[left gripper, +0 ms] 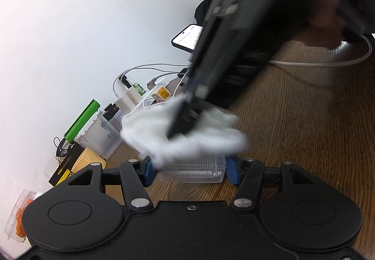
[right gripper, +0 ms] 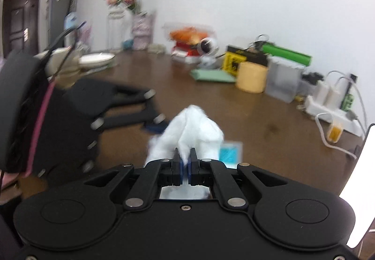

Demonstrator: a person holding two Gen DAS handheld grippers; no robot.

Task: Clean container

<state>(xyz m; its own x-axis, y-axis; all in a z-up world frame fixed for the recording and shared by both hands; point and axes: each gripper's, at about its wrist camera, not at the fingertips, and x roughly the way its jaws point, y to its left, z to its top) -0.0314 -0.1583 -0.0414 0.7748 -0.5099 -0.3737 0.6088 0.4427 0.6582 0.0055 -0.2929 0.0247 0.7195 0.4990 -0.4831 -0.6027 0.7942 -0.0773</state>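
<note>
I count one clear ribbed plastic container [left gripper: 192, 172] on the brown wooden worktop [left gripper: 304, 124], clamped between the left hand-held gripper [left gripper: 191, 171]. My right hand-held gripper [right gripper: 185, 157], angled down over the container, pinches one crumpled white tissue wad [right gripper: 192, 131].

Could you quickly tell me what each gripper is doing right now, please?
Left gripper: closed on the clear container.
Right gripper: closed on the white cloth.
</note>
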